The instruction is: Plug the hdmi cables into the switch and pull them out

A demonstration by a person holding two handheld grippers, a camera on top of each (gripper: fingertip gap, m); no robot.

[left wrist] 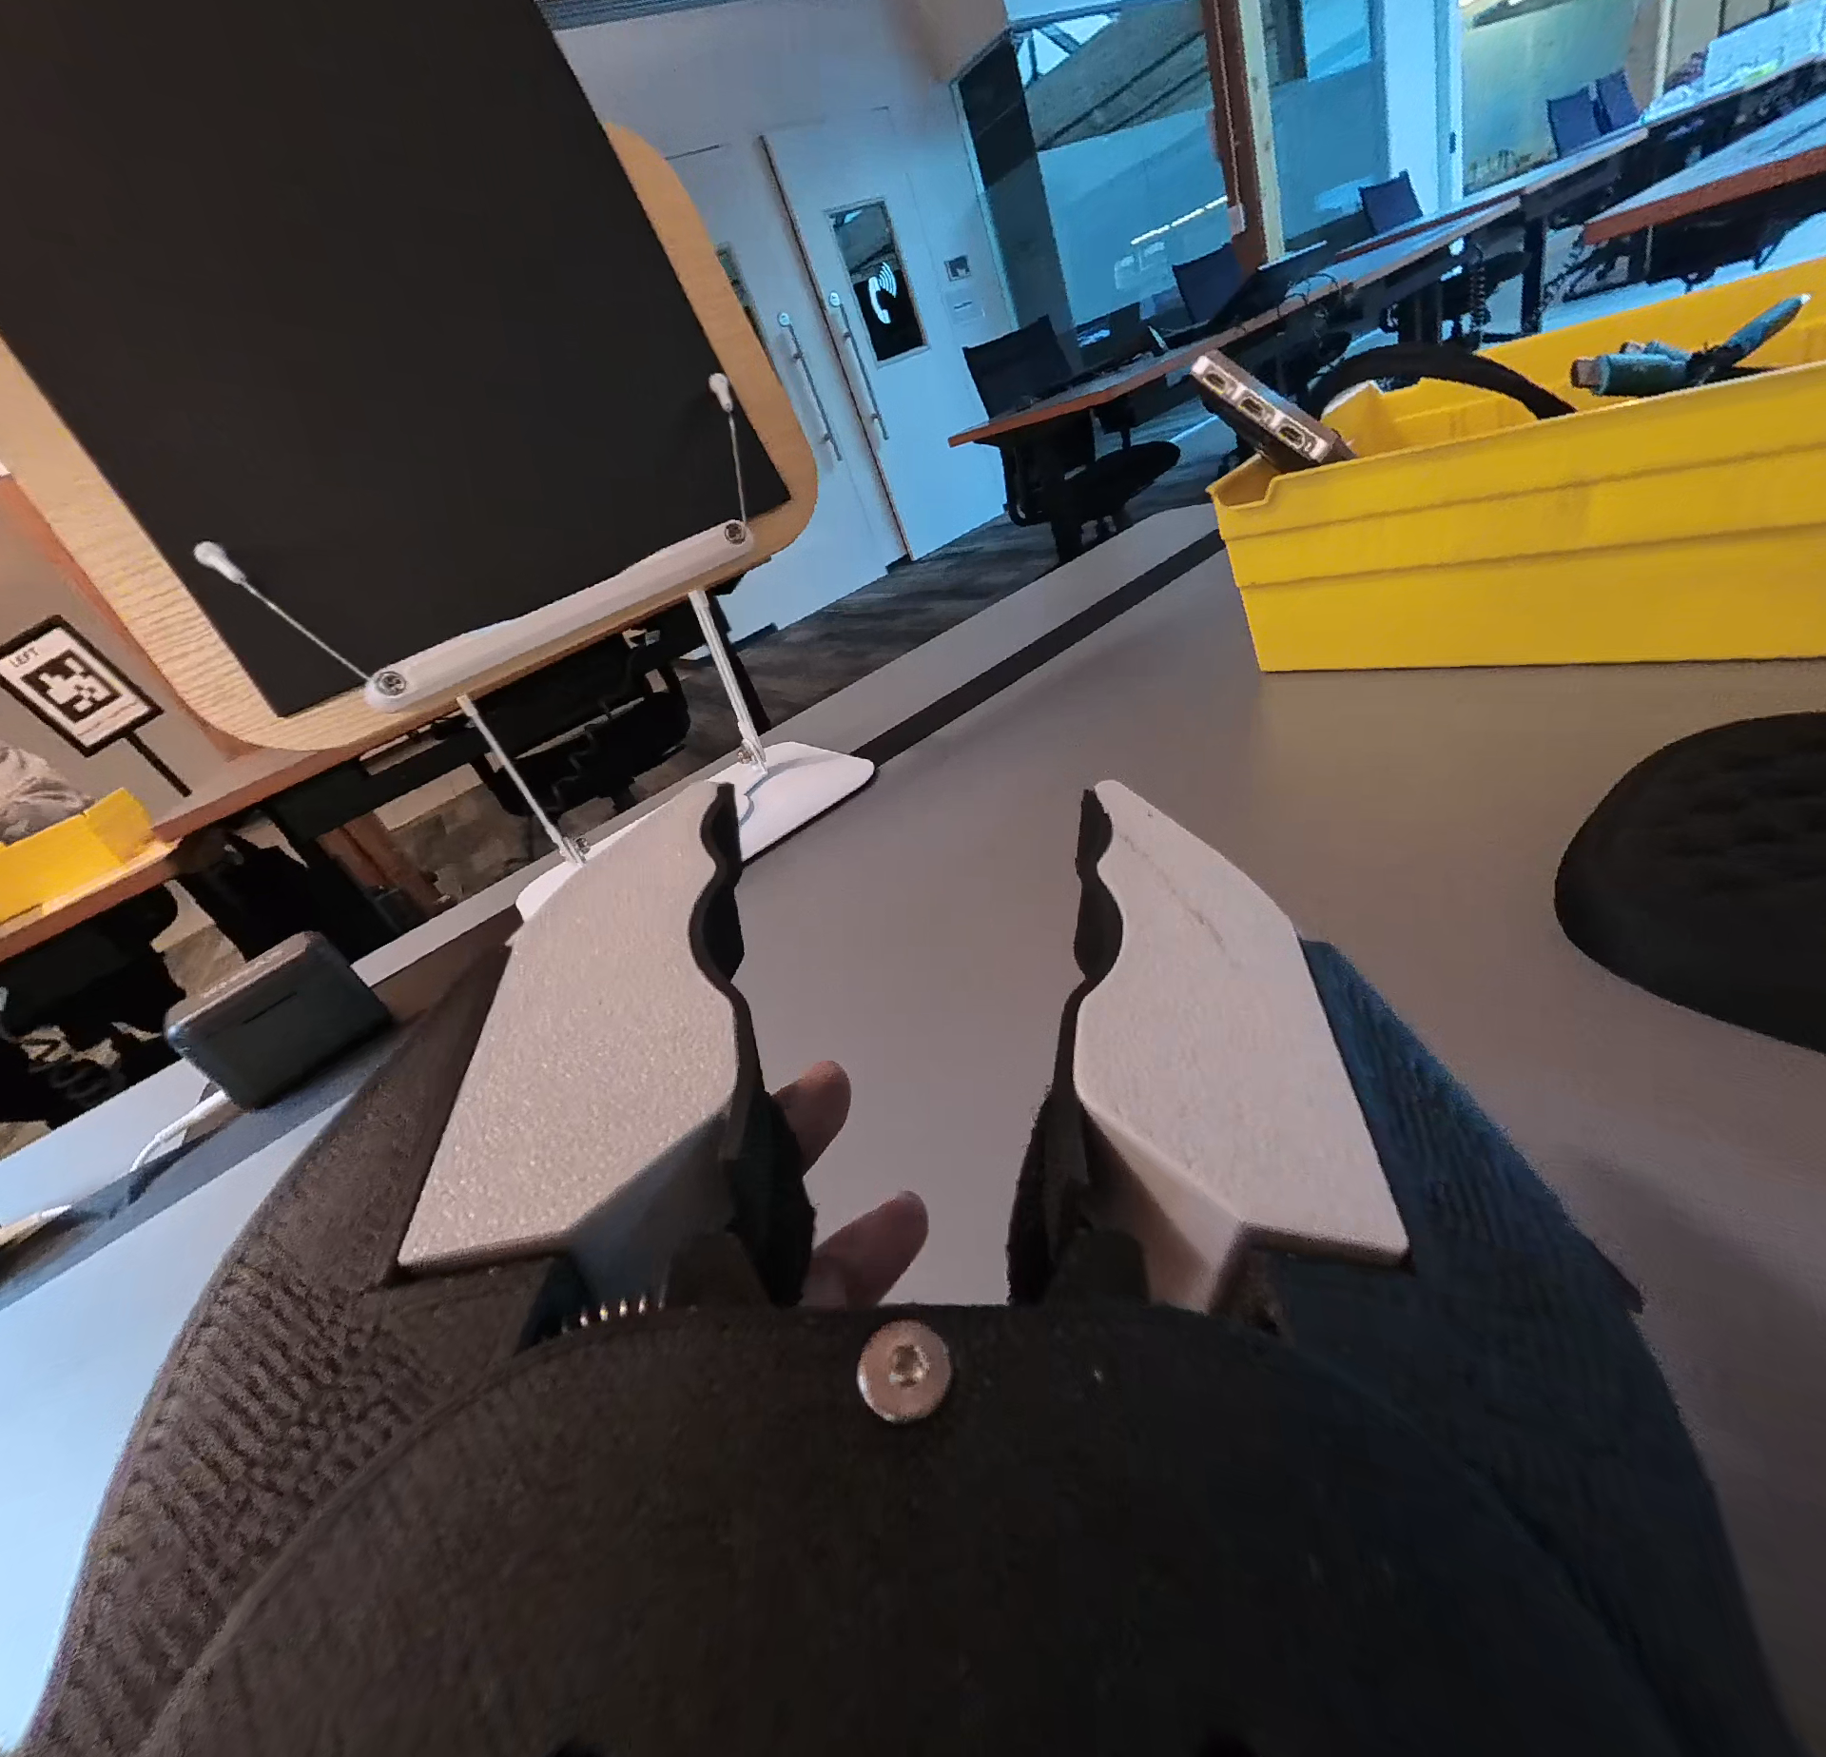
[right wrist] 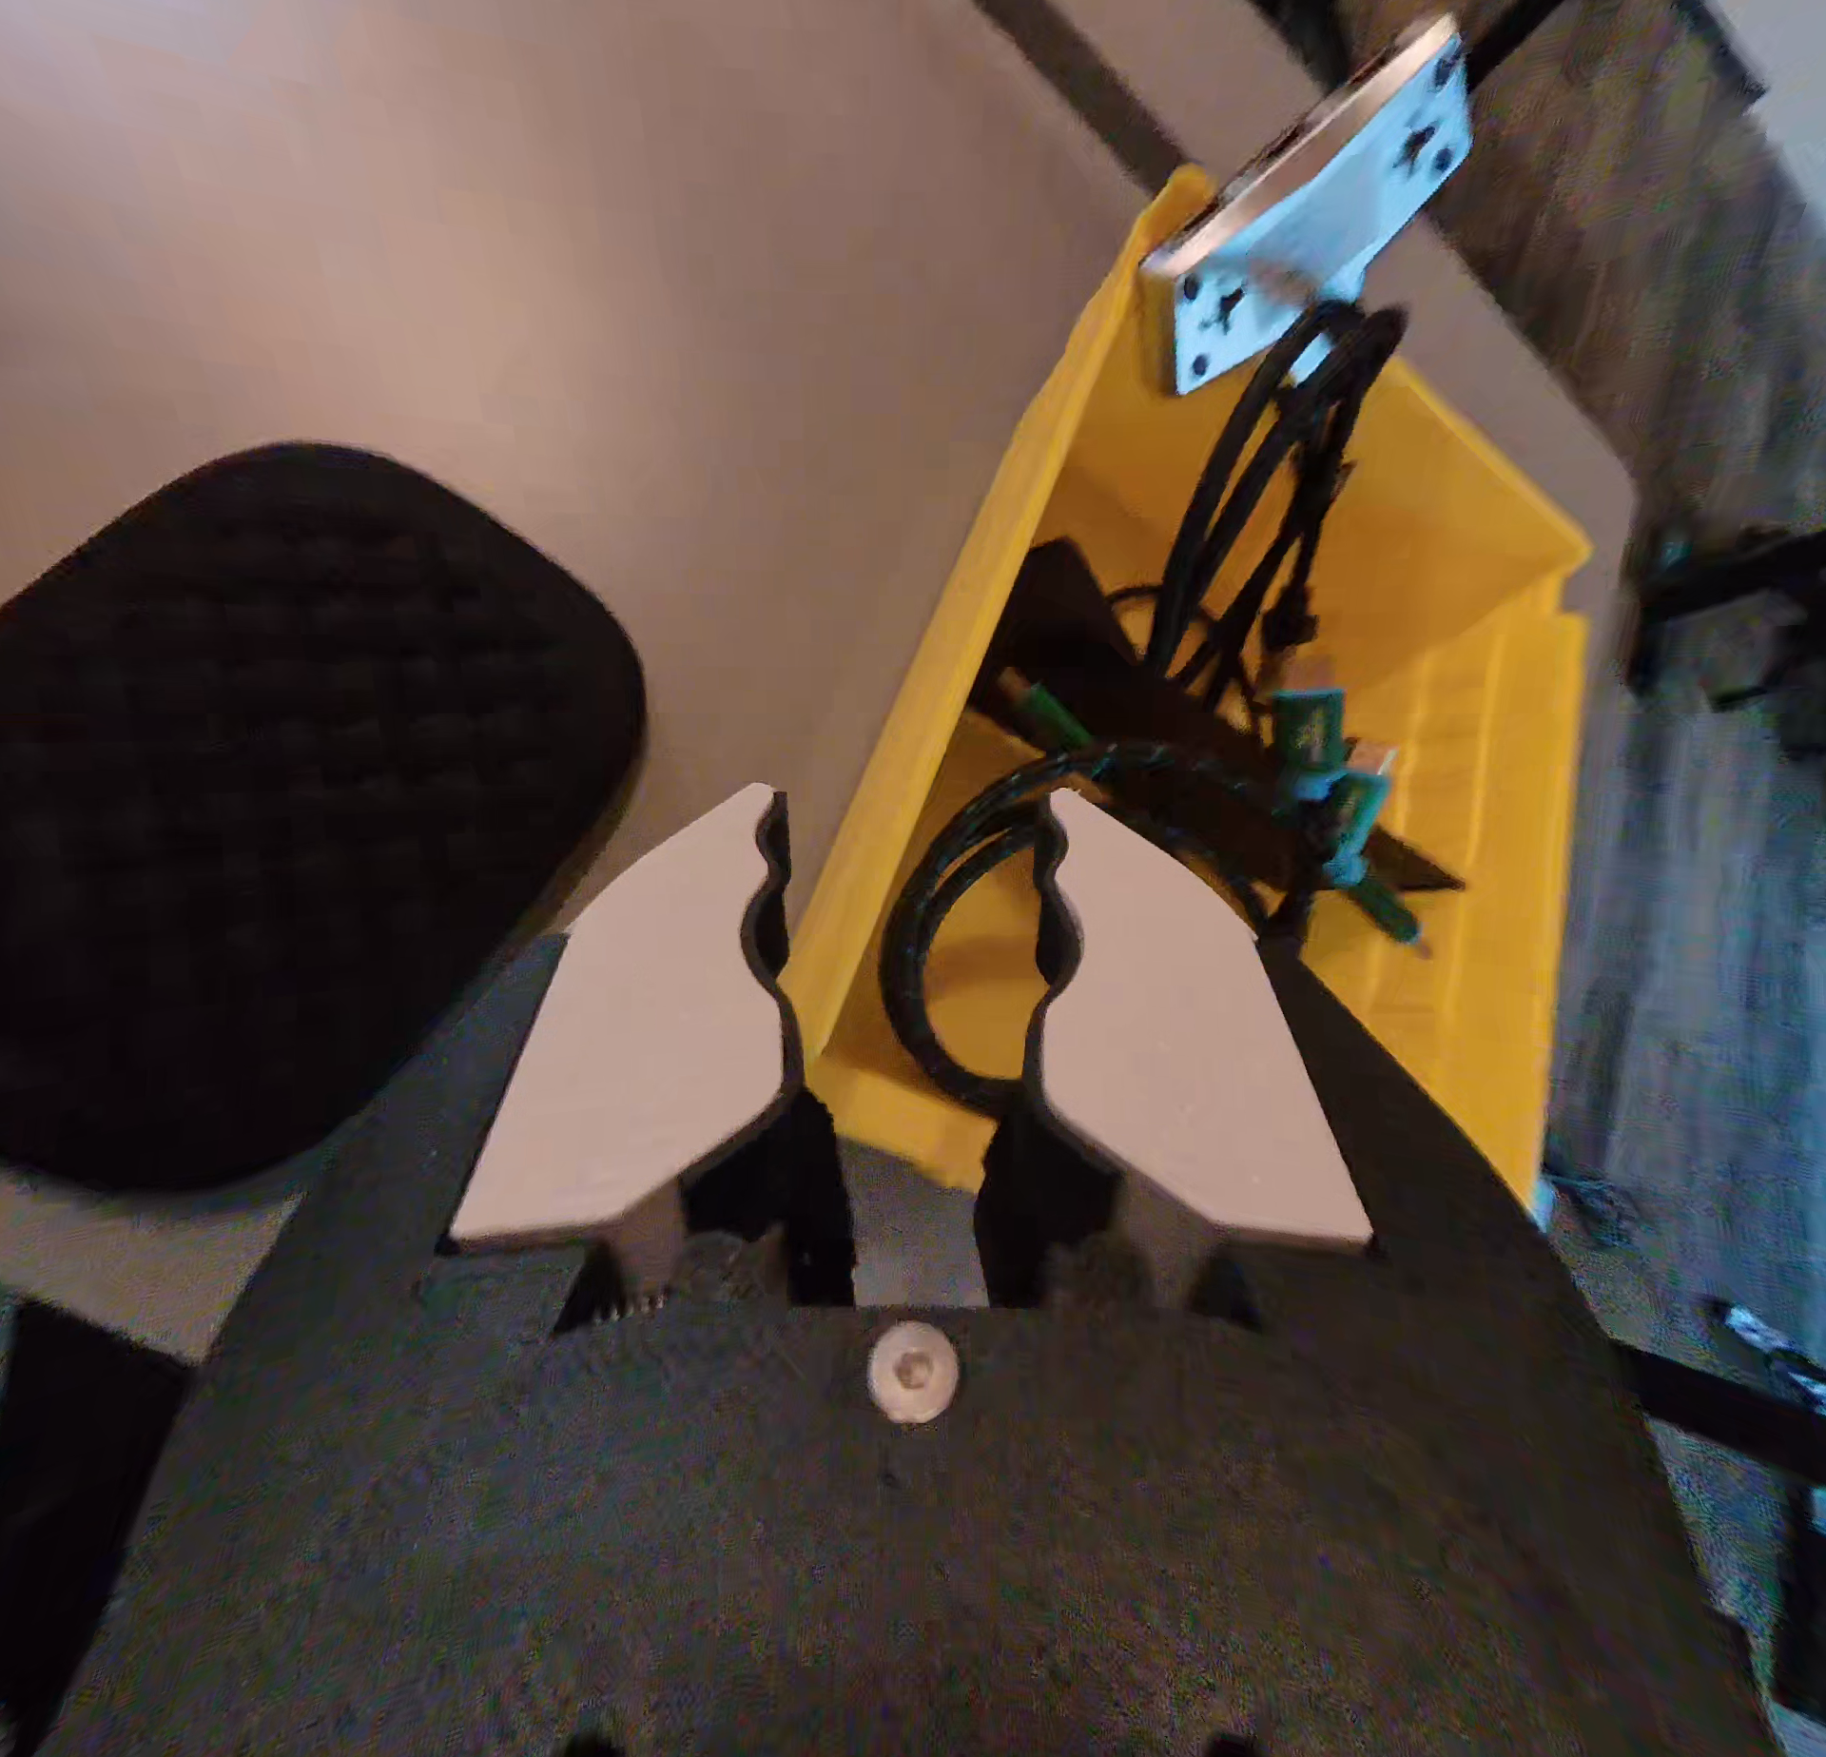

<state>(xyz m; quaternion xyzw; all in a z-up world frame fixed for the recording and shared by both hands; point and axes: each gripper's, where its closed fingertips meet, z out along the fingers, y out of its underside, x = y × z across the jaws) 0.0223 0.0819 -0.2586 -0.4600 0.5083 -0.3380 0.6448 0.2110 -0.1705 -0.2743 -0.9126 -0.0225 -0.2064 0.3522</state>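
Cables (right wrist: pixel 1225 563) tangled in yellow bin (right wrist: pixel 949 682), blurred; plugs indistinct.

An open-plan office: long desks (left wrist: pixel 1403 247) with office chairs (left wrist: pixel 1028 375), glass partitions (left wrist: pixel 1117 197), and a phone-booth door (left wrist: pixel 870 326).

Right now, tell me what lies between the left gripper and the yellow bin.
In the left wrist view, only bare grey table separates the left gripper from the yellow bin; the black mat lies off right.

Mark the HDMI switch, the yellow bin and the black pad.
HDMI switch (left wrist: pixel 1270 415), left wrist view, port face.
yellow bin (left wrist: pixel 1522 563), left wrist view, front wall.
black pad (right wrist: pixel 287 800), right wrist view, middle of top surface.
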